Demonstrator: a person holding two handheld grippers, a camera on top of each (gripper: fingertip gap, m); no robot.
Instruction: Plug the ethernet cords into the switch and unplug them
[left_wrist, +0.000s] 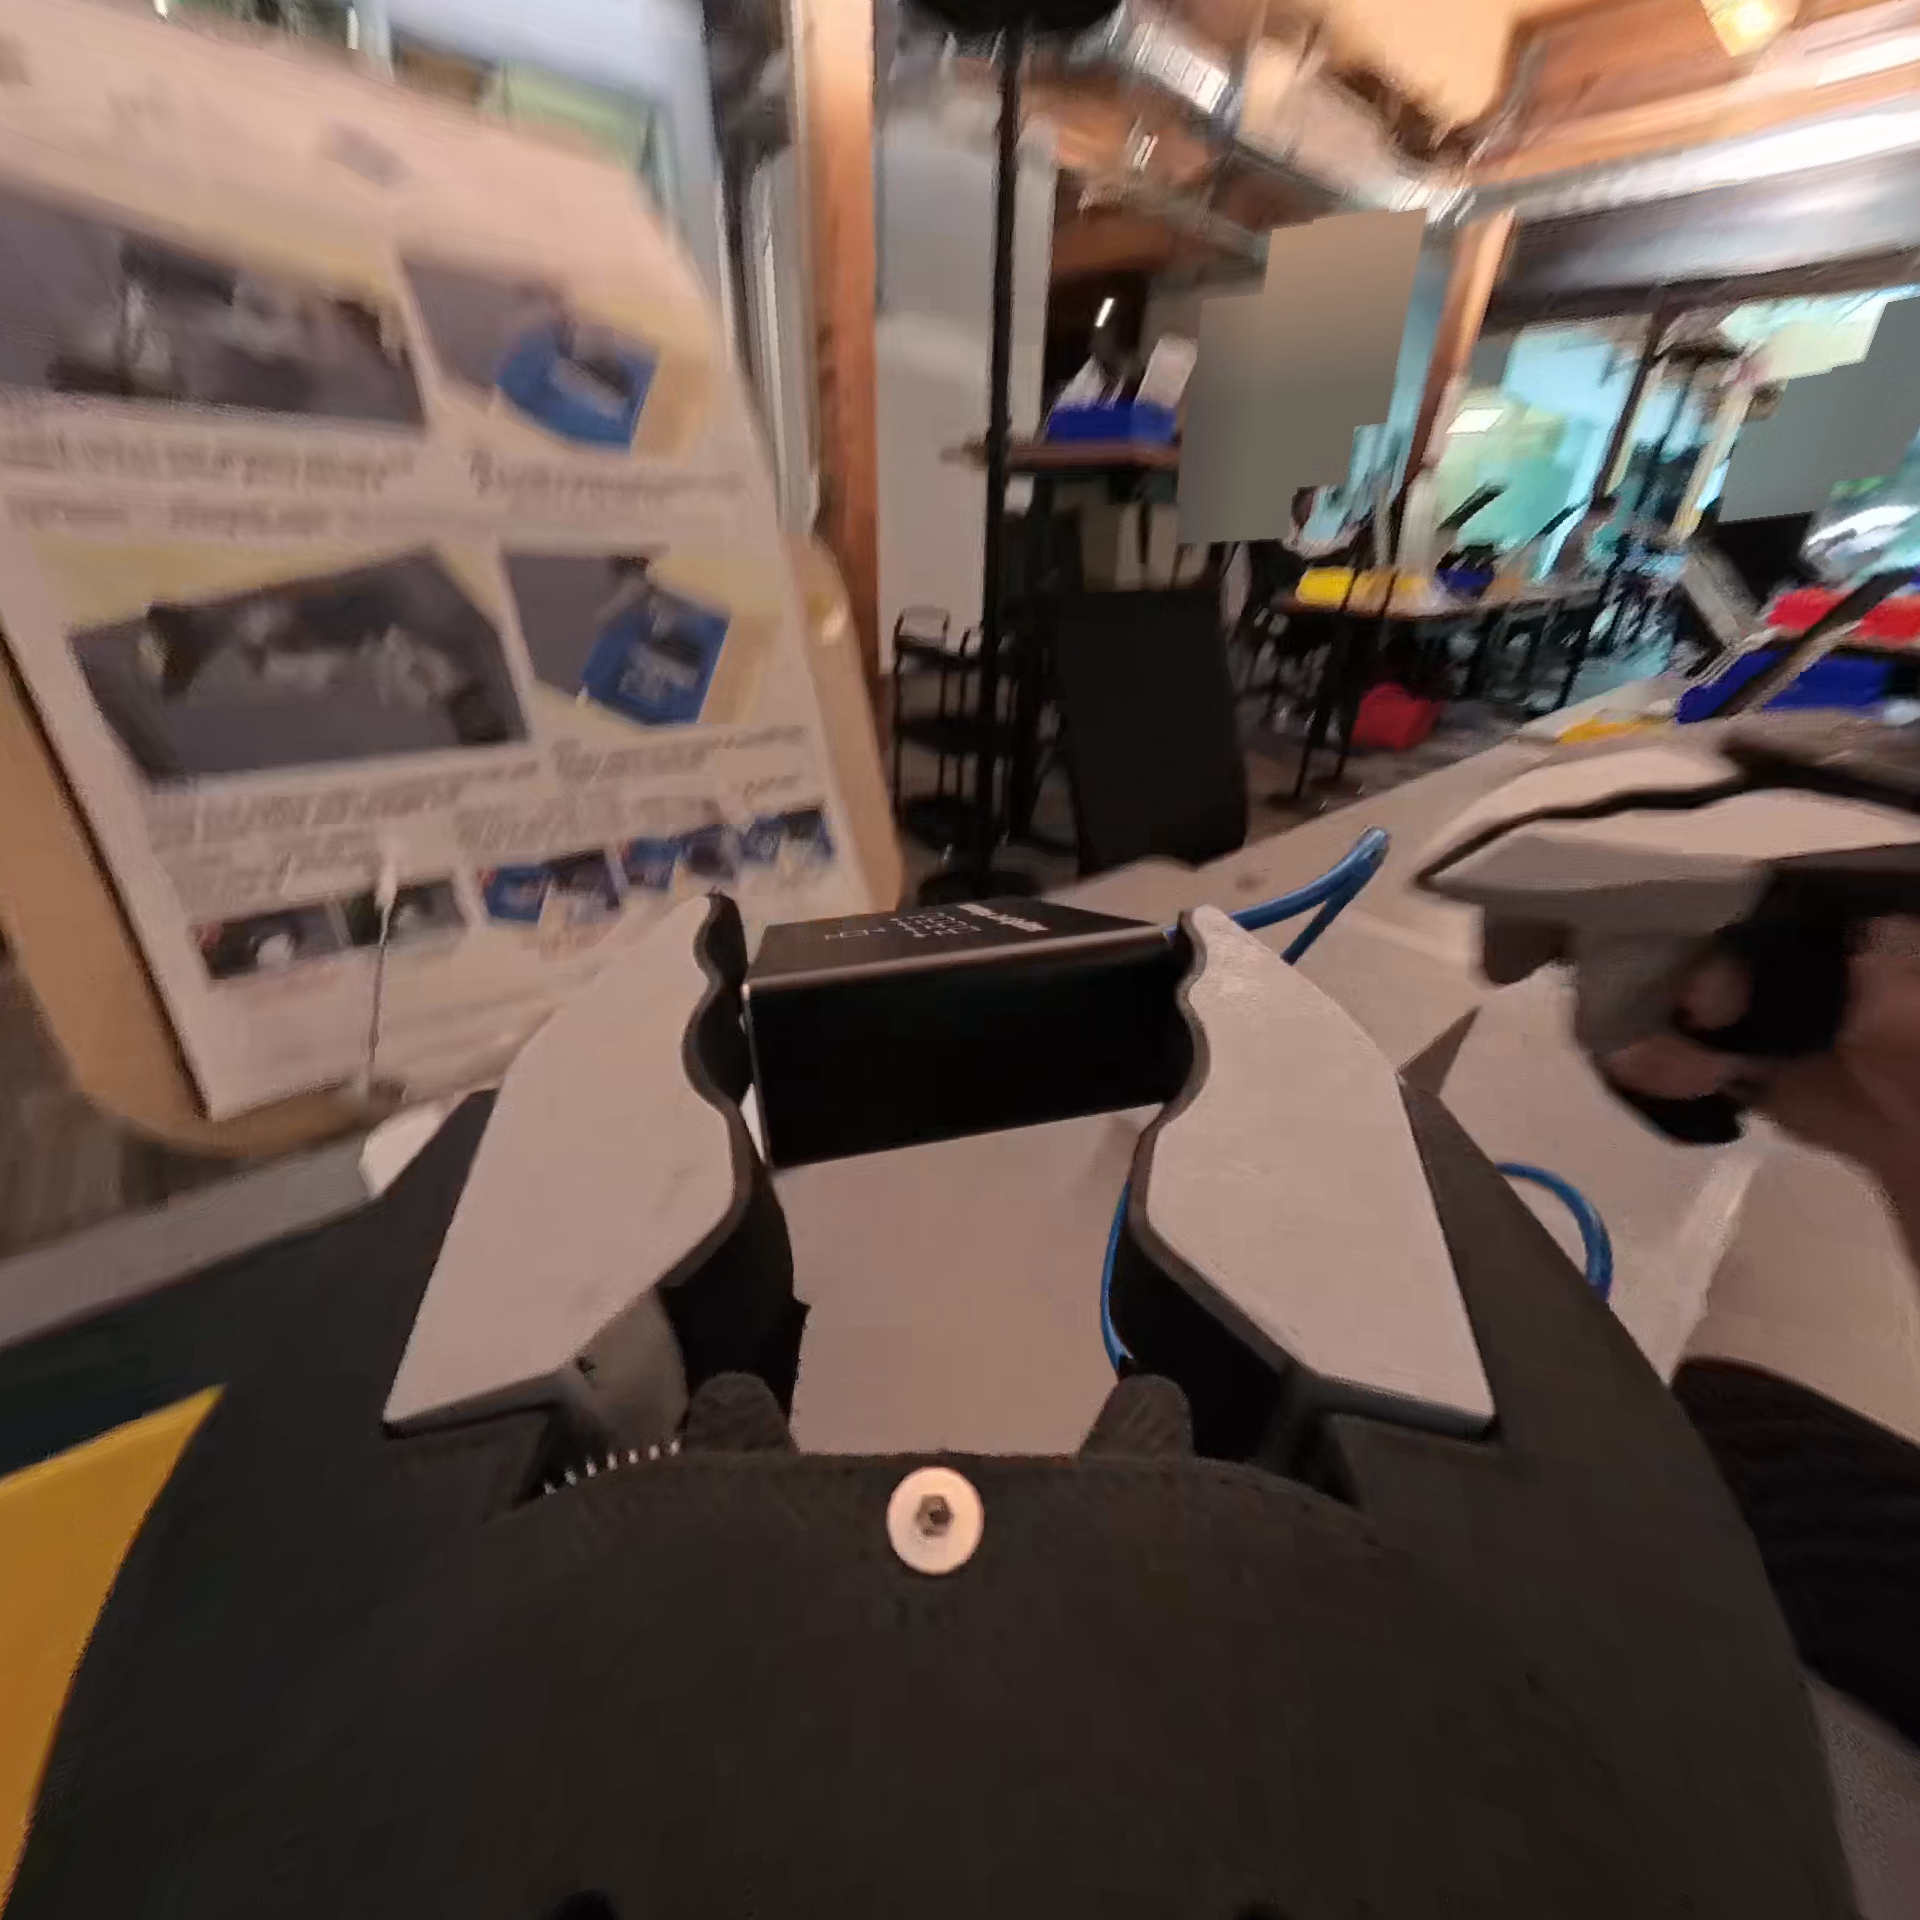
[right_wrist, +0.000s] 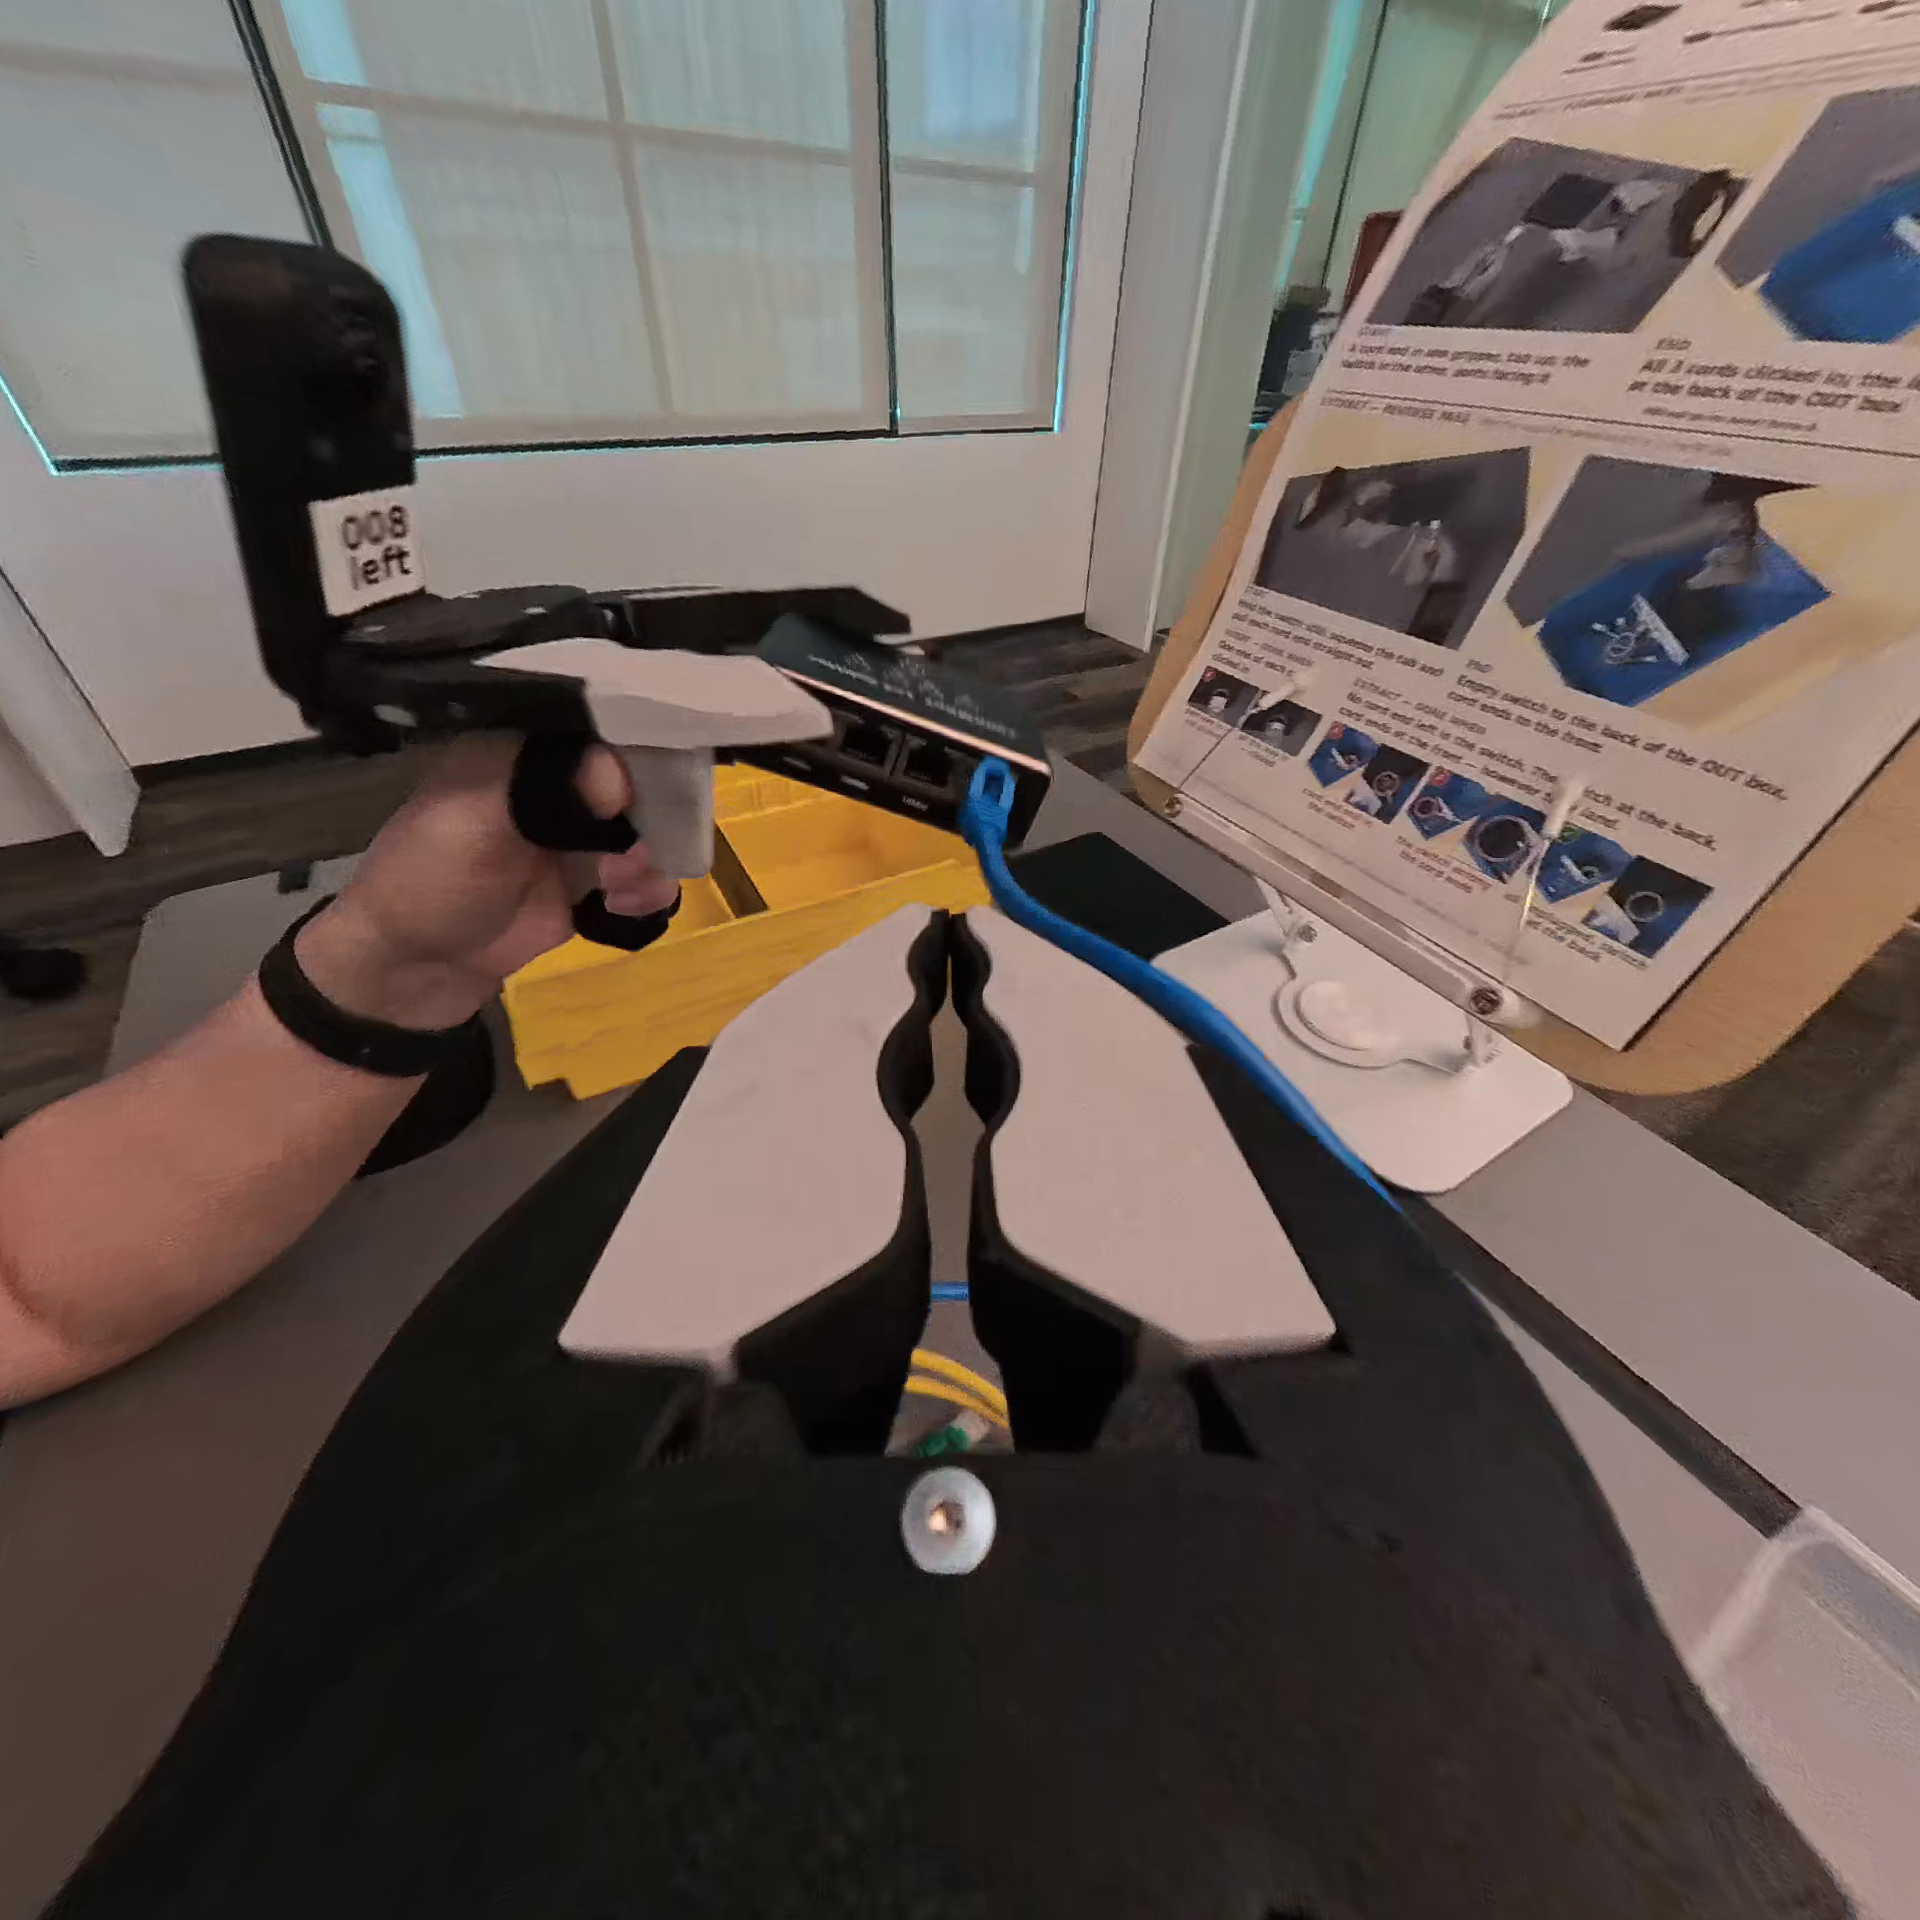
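Note:
My left gripper (left_wrist: 956, 940) is shut on the black ethernet switch (left_wrist: 966, 1039), gripping its two ends and holding it above the table. In the right wrist view the switch (right_wrist: 935, 717) shows its port side, with the left gripper (right_wrist: 831, 665) around it. A blue ethernet cord (right_wrist: 1101, 956) is plugged into the switch's rightmost port and trails down past my right gripper (right_wrist: 948, 930). My right gripper is shut and empty, just below and in front of the plug. The cord (left_wrist: 1340, 883) and the right gripper (left_wrist: 1455, 862) also show in the left wrist view.
A yellow bin (right_wrist: 810, 925) sits on the grey table (right_wrist: 260, 1351) under the switch. An instruction board (right_wrist: 1558, 540) on a white stand (right_wrist: 1382, 1081) rises at the right. Yellow cords (right_wrist: 961, 1387) lie under my right gripper. A clear container (right_wrist: 1829, 1704) is at the lower right.

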